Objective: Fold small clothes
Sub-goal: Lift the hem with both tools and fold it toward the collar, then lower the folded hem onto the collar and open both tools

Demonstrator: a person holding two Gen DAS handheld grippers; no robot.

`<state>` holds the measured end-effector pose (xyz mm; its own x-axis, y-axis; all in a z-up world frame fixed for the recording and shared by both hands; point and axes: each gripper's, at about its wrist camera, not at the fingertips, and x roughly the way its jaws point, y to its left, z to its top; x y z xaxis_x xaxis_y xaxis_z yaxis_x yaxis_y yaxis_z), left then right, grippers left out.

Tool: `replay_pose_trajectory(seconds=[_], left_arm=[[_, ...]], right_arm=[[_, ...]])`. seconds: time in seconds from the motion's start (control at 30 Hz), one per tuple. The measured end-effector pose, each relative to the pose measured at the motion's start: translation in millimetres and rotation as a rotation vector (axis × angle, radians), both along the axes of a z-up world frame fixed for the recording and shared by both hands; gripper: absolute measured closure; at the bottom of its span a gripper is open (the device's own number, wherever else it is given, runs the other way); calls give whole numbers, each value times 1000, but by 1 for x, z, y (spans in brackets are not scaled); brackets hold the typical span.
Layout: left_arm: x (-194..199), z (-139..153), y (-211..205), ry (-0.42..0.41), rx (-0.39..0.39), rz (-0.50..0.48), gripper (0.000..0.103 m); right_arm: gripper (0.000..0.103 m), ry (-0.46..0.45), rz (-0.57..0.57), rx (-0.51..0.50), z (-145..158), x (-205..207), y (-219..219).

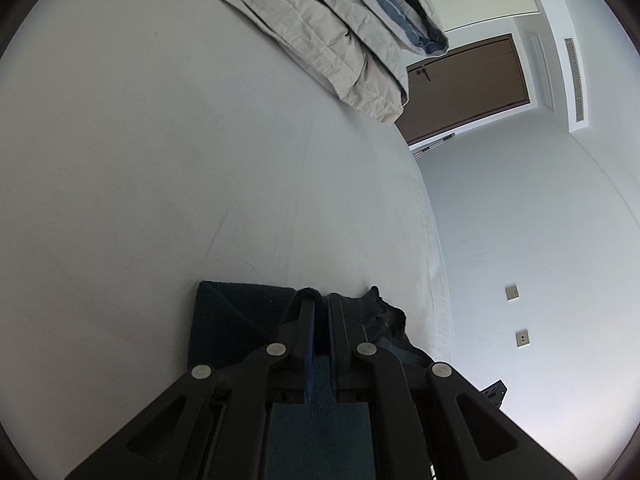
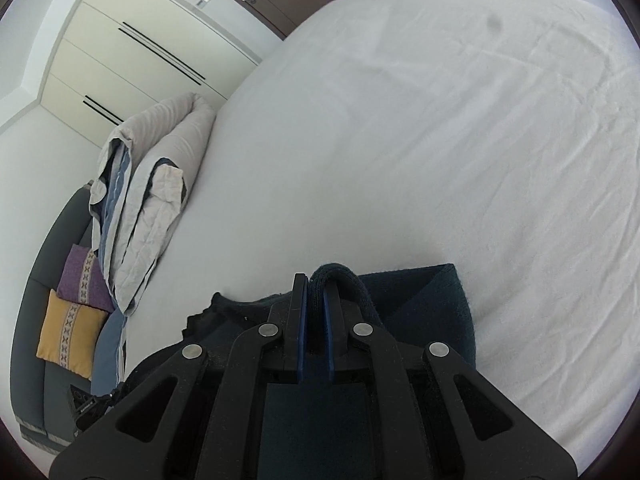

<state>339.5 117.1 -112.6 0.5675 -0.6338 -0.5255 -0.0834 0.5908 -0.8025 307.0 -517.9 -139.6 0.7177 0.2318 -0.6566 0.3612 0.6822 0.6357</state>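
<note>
I hold both grippers low over the white bed sheet (image 1: 160, 160), each clamped on the same dark navy knit garment (image 1: 232, 320), which lies near the edge of the mattress directly under the tools. The left gripper (image 1: 319, 300) has its fingers drawn nearly together, pinching a rolled edge of the fabric between the pads; the right gripper (image 2: 315, 280) shows the same condition, its blue-lined fingers (image 2: 301, 320) closed on a thick fold of knit that bulges above the tips. I judge the step in hand to be carrying a pinched edge across the garment to make a fold. To do it well, I keep both grippers level with each other, move them together at one rate so the held edge stays straight, keep the cloth low to the sheet so the lower layer is not dragged, and release only once the edge lies square on the layer beneath. The thick knit may spring back, so I would press it flat before parting the fingers. The left wrist view alone shows the brown door (image 1: 468, 88) and the wall sockets (image 1: 512, 293). The right wrist view alone shows the wardrobe (image 2: 132, 52), the sofa with purple and yellow cushions (image 2: 70, 334), and the wrinkled far expanse of sheet. Both views show the folded grey duvet (image 2: 160, 184).
</note>
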Motion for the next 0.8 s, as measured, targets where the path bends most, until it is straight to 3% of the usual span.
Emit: replay_pose_trajectory(seconds=[0.07, 0.13, 0.2, 0.23, 0.3, 0.33, 0.5, 0.63, 0.73, 0.8], left_arm=[[2, -6, 0, 6, 9, 6, 94], [1, -8, 5, 15, 8, 25, 53], [-8, -5, 15, -5, 2, 68, 43], [-12, -3, 20, -7, 6, 76, 43], [-22, 0, 28, -6, 8, 97, 43], [-28, 3, 31, -14, 8, 104, 43], [-66, 27, 11, -85, 122, 28, 42], [-92, 31, -24, -121, 232, -53, 42], [-104, 25, -50, -127, 313, -114, 42], [-106, 13, -62, -101, 386, -151, 42]], right_arm=[[96, 26, -23, -8, -13, 8, -2], [95, 15, -16, -20, -20, 10, 1], [87, 6, 3, -47, -19, 13, 6], [82, 1, 7, -72, -16, 11, 8], [45, -21, -1, -116, -3, 3, 13], [37, -28, -20, -135, 2, 0, 13], [36, -26, 23, -173, 30, -29, 28], [36, -14, 170, -277, 39, -44, 73], [36, -2, 275, -355, 34, -56, 110], [36, 56, 294, -387, 18, -60, 118]])
